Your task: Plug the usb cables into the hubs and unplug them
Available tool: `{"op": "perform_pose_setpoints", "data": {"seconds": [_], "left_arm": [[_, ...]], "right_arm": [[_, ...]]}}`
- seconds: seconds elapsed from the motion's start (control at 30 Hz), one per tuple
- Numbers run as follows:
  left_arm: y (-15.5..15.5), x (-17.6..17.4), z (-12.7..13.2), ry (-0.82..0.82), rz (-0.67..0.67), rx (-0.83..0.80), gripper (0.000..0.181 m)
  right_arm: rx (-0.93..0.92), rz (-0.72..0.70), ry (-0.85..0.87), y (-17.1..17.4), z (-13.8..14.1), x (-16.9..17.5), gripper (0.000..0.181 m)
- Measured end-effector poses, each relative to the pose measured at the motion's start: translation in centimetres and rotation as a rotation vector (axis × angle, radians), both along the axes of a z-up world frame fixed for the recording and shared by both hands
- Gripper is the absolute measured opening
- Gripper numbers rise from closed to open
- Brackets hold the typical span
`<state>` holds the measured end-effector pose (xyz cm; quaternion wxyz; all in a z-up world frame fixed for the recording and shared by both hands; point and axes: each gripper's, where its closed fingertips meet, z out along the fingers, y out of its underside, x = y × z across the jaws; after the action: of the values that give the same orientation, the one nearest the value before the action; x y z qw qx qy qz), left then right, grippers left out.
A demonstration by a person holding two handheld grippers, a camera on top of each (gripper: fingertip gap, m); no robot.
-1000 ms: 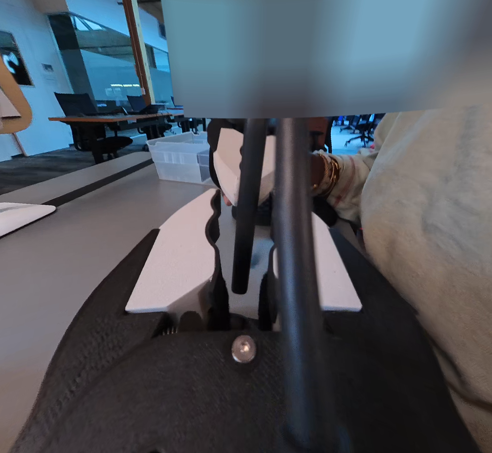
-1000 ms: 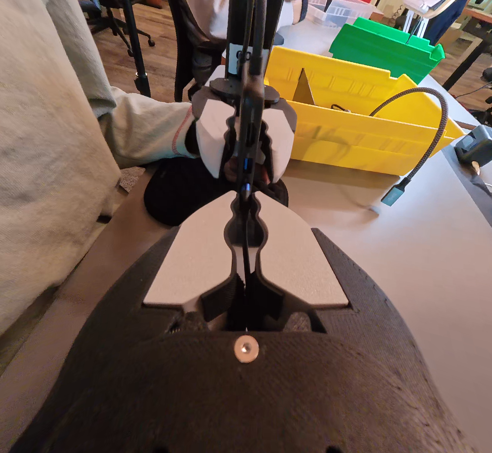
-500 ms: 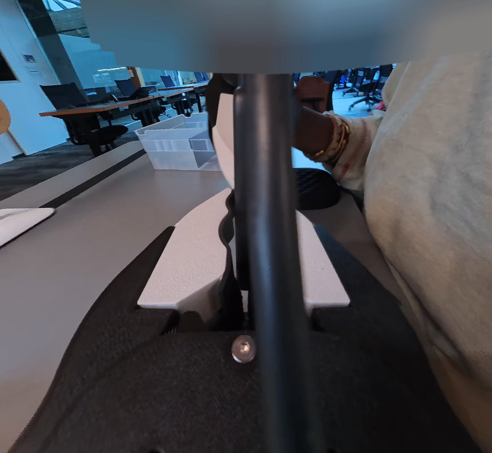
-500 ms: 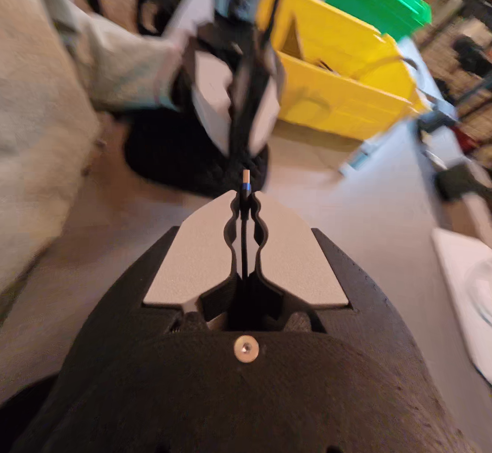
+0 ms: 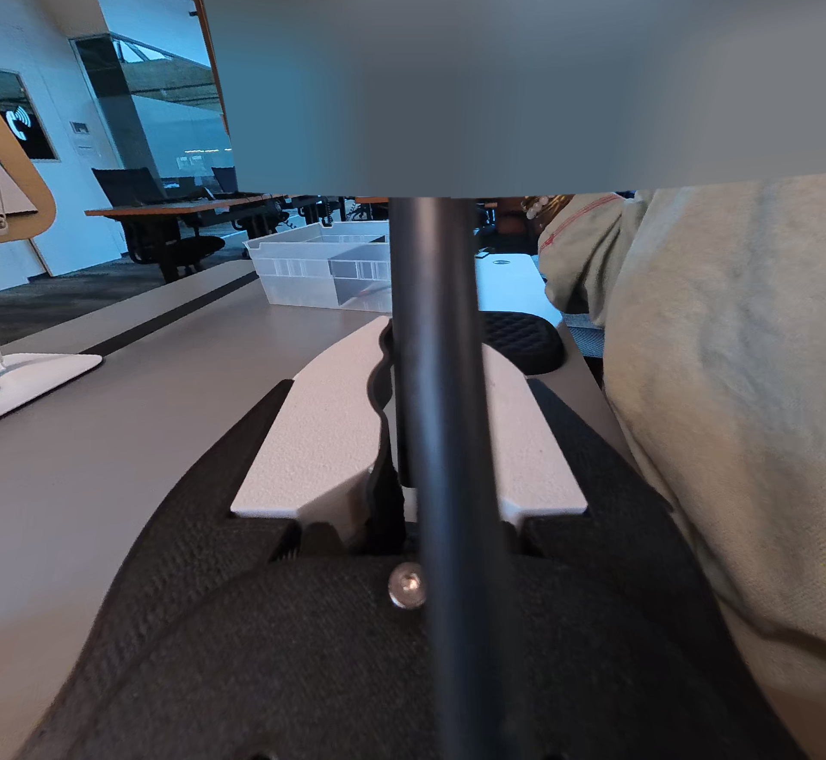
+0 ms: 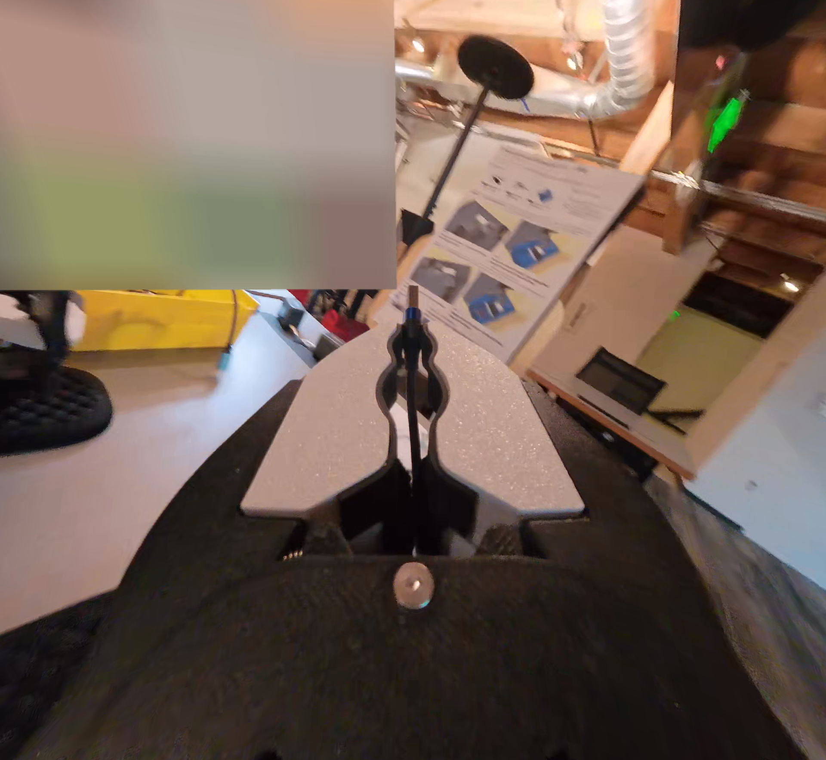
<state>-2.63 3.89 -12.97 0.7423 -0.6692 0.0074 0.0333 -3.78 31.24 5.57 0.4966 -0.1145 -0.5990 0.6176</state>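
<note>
- right gripper clenched on a thin black USB cable (metal plug bare, pointing forward)
- left gripper clamps a dark hub

Yellow bin, black honeycomb-patterned pad, clear tray, seemingly blue-collared plug

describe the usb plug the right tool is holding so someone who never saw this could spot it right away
Start at the right tool, the two pale grey fingers on a black body filling the lower middle of the right wrist view. A thin black cable runs up the slot between them, and the usb plug pokes out past their tips. It alone has a blue collar under a small metal end.
</note>
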Motion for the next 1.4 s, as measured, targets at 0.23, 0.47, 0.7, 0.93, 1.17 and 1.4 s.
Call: {"op": "perform_pose_setpoints", "data": {"seconds": [0.23,0.47,0.7,0.93,1.17,1.4], "left_arm": [[0.0,-0.2,-0.1,-0.014,0.003,0.002,0.013],[-0.1,-0.5,0.0,-0.032,0.008,0.012,0.013],[0.0,-0.5,-0.2,-0.038,0.006,0.0,0.013],[0.1,-0.5,-0.2,-0.038,0.011,-0.004,0.012],[0.3,-0.8,-0.5,-0.057,0.014,-0.02,0.013],[0.5,-0.5,-0.7,-0.034,0.014,-0.04,0.013]], "right_arm": [[-0.009,-0.141,-0.314,6.7,-8.9,-4.0,0.008],[0.009,-0.322,-0.789,10.2,-18.2,-6.1,0.008],[0.212,-0.504,-1.039,12.8,-23.1,-5.8,0.014],[0.302,-0.6,-1.031,13.2,-23.1,-6.2,0.021],[0.129,-0.061,-0.613,-3.7,-13.6,-5.2,0.022],[0.219,0.653,-0.553,-25.3,-14.9,0.8,0.037]]}}
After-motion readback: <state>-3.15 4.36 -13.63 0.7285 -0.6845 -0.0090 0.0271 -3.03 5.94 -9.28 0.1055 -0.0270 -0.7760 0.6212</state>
